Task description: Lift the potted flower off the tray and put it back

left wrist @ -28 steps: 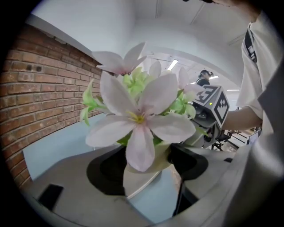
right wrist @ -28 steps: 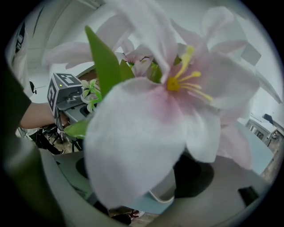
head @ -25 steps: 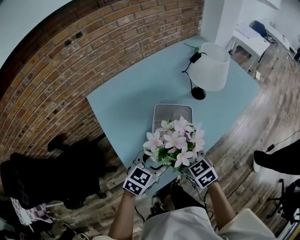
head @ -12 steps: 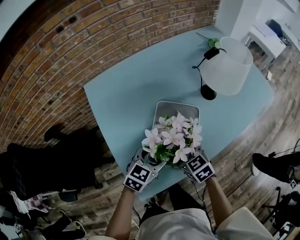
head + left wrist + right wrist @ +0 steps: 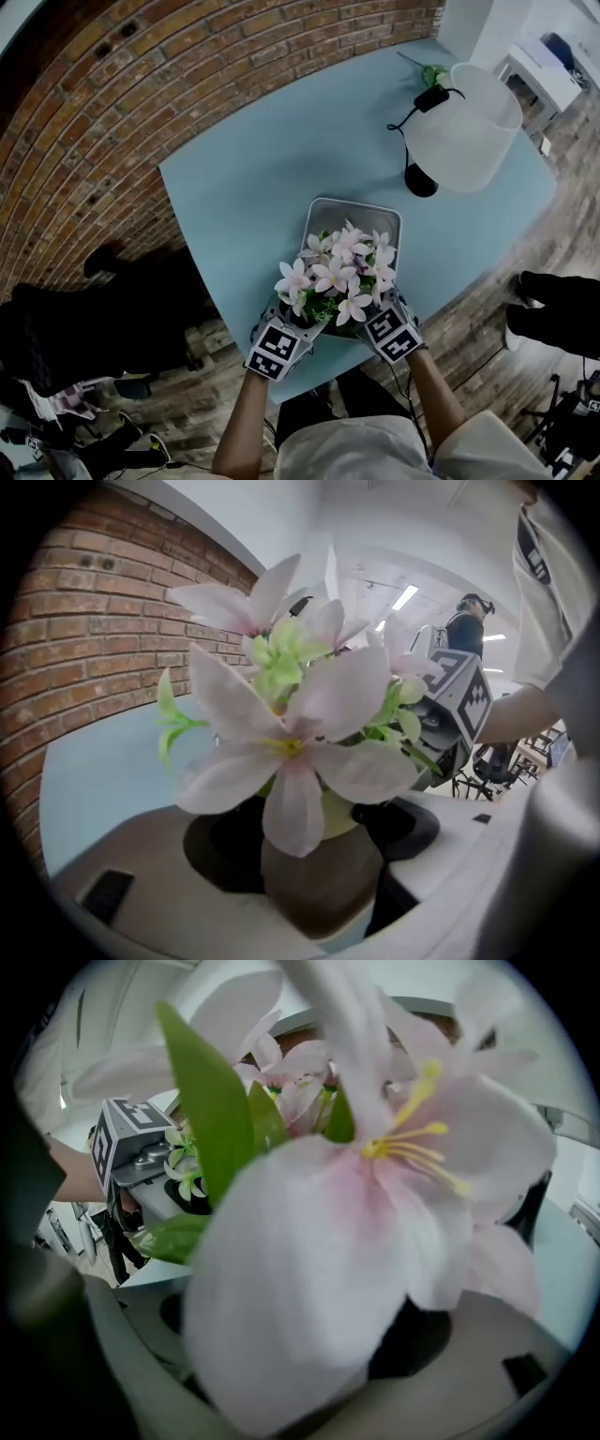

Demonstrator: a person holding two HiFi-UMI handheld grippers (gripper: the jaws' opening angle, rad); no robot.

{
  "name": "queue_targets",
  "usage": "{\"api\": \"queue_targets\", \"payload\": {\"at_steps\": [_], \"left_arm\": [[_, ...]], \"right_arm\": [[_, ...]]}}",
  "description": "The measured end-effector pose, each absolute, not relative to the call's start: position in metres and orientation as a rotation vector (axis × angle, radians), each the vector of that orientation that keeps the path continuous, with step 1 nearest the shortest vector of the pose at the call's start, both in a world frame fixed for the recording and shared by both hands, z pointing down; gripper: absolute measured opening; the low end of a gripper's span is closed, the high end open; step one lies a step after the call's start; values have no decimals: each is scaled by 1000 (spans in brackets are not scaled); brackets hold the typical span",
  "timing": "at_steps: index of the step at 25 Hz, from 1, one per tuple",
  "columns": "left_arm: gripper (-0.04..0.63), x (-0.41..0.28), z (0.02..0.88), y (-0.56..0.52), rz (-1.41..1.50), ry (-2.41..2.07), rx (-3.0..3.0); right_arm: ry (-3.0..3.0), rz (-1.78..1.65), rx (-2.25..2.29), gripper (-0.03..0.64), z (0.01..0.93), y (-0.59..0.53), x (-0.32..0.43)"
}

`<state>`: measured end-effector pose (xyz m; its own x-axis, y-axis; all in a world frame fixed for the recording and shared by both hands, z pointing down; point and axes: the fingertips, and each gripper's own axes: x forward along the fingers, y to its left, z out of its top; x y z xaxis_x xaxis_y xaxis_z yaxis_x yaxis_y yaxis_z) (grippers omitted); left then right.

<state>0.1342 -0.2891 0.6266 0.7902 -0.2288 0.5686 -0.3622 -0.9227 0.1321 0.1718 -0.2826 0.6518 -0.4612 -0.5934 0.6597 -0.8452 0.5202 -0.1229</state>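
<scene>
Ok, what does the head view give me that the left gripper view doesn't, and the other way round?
Only the head view: the metal tray beyond the blooms, the white-shaded lamp at the far corner, and the wooden floor. Only the left gripper view: the brown pot sitting between the tongs of the left gripper, hidden under petals from above, plus ceiling lights. Both: the pink-white blooms, the brick wall, the blue table and the right gripper.
</scene>
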Motion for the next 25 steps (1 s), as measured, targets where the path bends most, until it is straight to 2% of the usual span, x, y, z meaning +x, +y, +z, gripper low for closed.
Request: {"api": "queue_targets", "payload": {"at_steps": [15,17,25], "left_arm": [[347,136,630,-308,783,-504,2739],[330,132,630,-309,771,-550,2736],[330,104,625,-298,747,-659,2687]], "right_arm": [[-2174,544,1210,451,656,-304,177],[-2168,564,1244,451,656,-305,176],[-2051,628,1340,456,662,-289,195]]}}
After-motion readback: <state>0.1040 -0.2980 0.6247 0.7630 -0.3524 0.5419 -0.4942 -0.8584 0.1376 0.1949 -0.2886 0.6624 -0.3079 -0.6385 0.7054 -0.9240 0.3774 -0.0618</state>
